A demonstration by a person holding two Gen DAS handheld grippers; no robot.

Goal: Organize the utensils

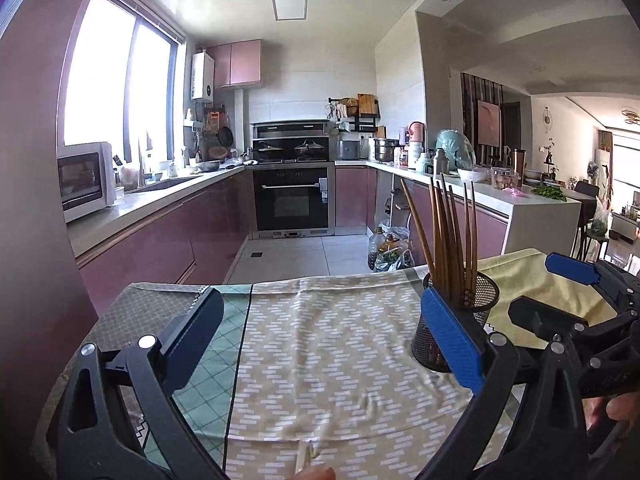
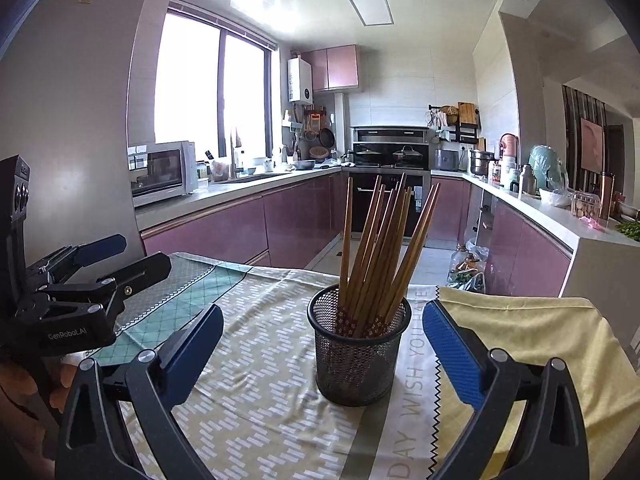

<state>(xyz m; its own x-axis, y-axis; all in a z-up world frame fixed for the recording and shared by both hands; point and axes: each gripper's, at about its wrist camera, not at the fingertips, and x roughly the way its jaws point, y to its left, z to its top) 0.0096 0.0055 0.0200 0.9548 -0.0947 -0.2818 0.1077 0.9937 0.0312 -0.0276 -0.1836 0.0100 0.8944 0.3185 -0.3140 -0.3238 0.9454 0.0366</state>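
A black mesh holder stands upright on the patterned tablecloth. Several brown wooden chopsticks stand in it, fanned out. My right gripper is open and empty, its blue pads on either side of the holder, apart from it. My left gripper is open and empty over bare cloth; the holder sits just behind its right pad. The right gripper also shows in the left wrist view, and the left gripper in the right wrist view, both open.
A yellow cloth covers the table's right part. The table's far edge drops to the kitchen floor. Beyond are pink cabinets, an oven, a microwave and a cluttered counter.
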